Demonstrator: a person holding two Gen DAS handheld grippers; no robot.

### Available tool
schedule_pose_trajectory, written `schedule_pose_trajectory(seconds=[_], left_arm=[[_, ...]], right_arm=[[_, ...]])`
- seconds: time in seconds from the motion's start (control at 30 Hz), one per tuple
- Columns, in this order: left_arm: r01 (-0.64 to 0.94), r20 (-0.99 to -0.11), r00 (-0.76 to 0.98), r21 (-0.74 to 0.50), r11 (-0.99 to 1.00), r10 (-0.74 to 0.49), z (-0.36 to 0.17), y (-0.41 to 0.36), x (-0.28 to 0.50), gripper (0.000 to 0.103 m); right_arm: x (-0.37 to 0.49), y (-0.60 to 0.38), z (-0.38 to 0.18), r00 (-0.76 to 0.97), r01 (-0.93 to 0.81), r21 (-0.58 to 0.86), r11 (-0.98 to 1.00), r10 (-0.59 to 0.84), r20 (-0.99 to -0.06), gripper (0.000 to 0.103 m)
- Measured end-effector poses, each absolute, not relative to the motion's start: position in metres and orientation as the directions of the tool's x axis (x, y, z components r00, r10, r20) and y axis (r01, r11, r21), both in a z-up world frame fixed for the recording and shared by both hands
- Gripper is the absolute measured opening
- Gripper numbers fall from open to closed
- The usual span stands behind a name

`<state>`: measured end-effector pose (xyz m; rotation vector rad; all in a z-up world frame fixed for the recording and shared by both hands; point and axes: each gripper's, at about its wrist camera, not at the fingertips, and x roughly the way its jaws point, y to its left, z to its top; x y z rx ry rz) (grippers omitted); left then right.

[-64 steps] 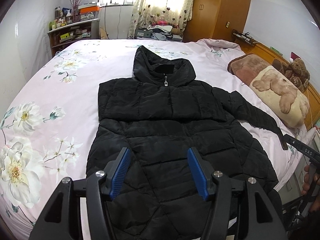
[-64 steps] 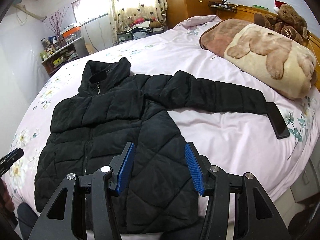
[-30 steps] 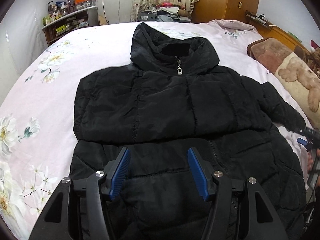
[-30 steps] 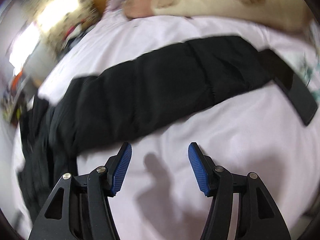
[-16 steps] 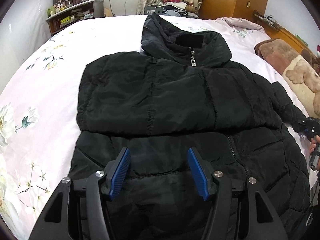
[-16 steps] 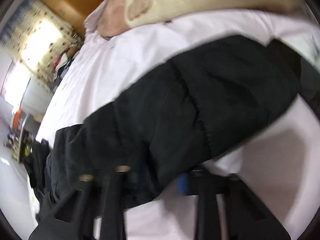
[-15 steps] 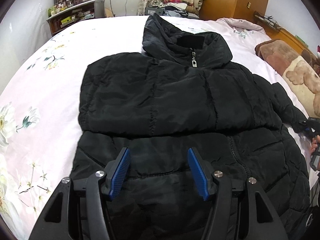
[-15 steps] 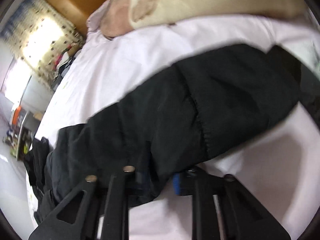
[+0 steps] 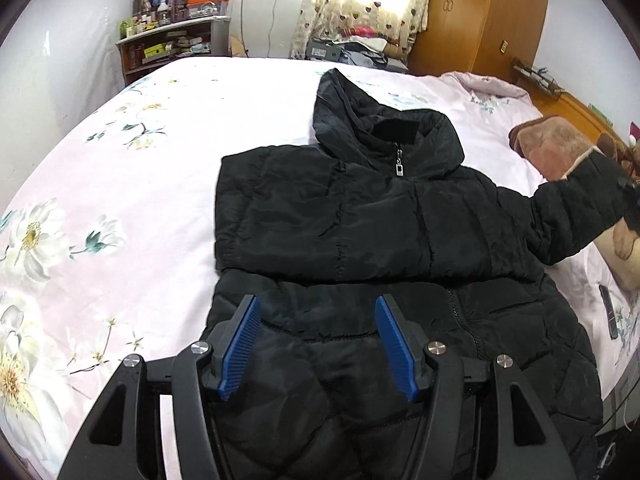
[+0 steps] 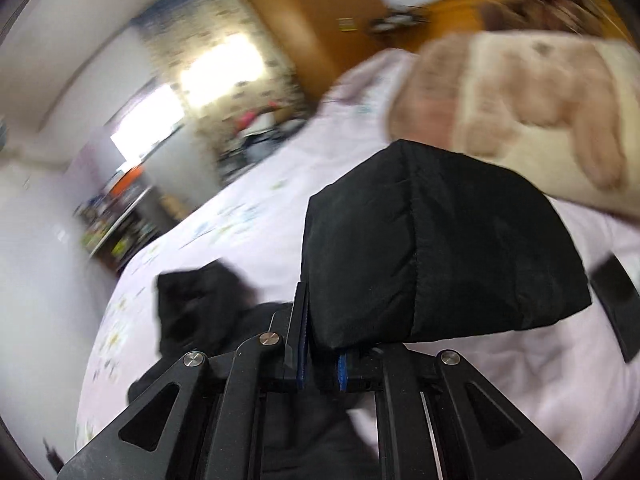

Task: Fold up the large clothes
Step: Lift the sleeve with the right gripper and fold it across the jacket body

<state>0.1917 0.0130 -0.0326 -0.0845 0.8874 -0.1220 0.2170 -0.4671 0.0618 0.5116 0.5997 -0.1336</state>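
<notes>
Jacket (image 9: pixel 360 240) lies flat on bed (image 9: pixel 140 168). Right gripper (image 10: pixel 320 364) pinches the sleeve (image 10: pixel 440 248), raised clear of the sheet beside pillow (image 10: pixel 540 120). Left gripper (image 9: pixel 316 344) spread, empty, above the hem. Phone (image 9: pixel 608 312) lies near the bed's edge.

A bed with a pale pink floral sheet (image 9: pixel 120 184) fills the white-walled room; beyond it, daylight glows through a heart-patterned curtain (image 9: pixel 372 4), between a cluttered wooden shelf (image 9: pixel 168 46) and an orange-brown wooden wardrobe (image 9: pixel 480 16).
</notes>
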Motion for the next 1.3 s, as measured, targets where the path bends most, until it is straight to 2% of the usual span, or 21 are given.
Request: schedule_pose_trajectory(seconds=[0.17, 0.33, 0.43, 0.47, 0.53, 0.57, 0.6, 0.63, 0.83, 0.93, 1.1, 1.23, 1.27, 1.3], left_arm=[[0.042, -0.763, 0.631, -0.149, 0.988, -0.141, -0.033, 0.03, 0.188, 0.062], [0.005, -0.768, 0.629, -0.156, 0.988, -0.124, -0.038, 0.048, 0.184, 0.062], [-0.024, -0.772, 0.625, -0.161, 0.987, -0.111, -0.043, 0.063, 0.183, 0.062], [-0.032, -0.774, 0.624, -0.164, 0.986, -0.108, -0.045, 0.066, 0.183, 0.062], [-0.046, -0.777, 0.621, -0.167, 0.985, -0.103, -0.048, 0.074, 0.183, 0.062], [-0.052, -0.779, 0.619, -0.17, 0.984, -0.102, -0.049, 0.077, 0.183, 0.062], [-0.057, -0.78, 0.618, -0.172, 0.983, -0.1, -0.05, 0.079, 0.183, 0.062], [-0.06, -0.78, 0.618, -0.176, 0.983, -0.102, -0.05, 0.081, 0.183, 0.062], [-0.045, -0.761, 0.637, -0.192, 0.98, -0.12, -0.04, 0.081, 0.187, 0.062], [-0.014, -0.743, 0.653, -0.203, 0.979, -0.144, -0.029, 0.071, 0.195, 0.062], [0.088, -0.696, 0.685, -0.217, 0.972, -0.217, -0.012, 0.031, 0.225, 0.062], [0.185, -0.673, 0.683, -0.216, 0.959, -0.283, -0.014, -0.021, 0.262, 0.062], [0.189, -0.687, 0.674, -0.195, 0.962, -0.271, -0.021, -0.036, 0.275, 0.061], [0.189, -0.71, 0.654, -0.179, 0.966, -0.26, -0.028, -0.046, 0.283, 0.053]], right_arm=[[0.245, -0.379, 0.056, 0.779, 0.088, 0.403, 0.911, 0.19, -0.598, 0.011], [0.277, -0.306, 0.007, 0.678, -0.013, 0.348, 0.937, 0.264, -0.686, 0.012], [0.295, -0.277, -0.031, 0.599, -0.038, 0.327, 0.944, 0.283, -0.749, 0.016], [0.299, -0.27, -0.043, 0.574, -0.045, 0.32, 0.946, 0.286, -0.767, 0.02], [0.308, -0.26, -0.061, 0.536, -0.067, 0.326, 0.943, 0.31, -0.785, 0.035], [0.309, -0.255, -0.065, 0.528, -0.077, 0.33, 0.941, 0.32, -0.787, 0.048], [0.307, -0.247, -0.068, 0.52, -0.093, 0.332, 0.939, 0.33, -0.788, 0.055], [0.305, -0.241, -0.068, 0.517, -0.111, 0.329, 0.938, 0.338, -0.787, 0.056], [0.284, -0.212, -0.05, 0.525, -0.27, 0.314, 0.91, 0.412, -0.744, 0.058], [0.274, -0.226, -0.041, 0.547, -0.286, 0.332, 0.899, 0.438, -0.714, 0.058], [0.27, -0.294, -0.035, 0.636, -0.145, 0.312, 0.939, 0.33, -0.697, 0.058], [0.273, -0.359, -0.045, 0.662, 0.043, 0.267, 0.963, 0.172, -0.729, 0.057], [0.277, -0.372, -0.05, 0.658, 0.09, 0.24, 0.967, 0.123, -0.743, 0.051], [0.281, -0.38, -0.054, 0.651, 0.116, 0.228, 0.967, 0.099, -0.753, 0.041]])
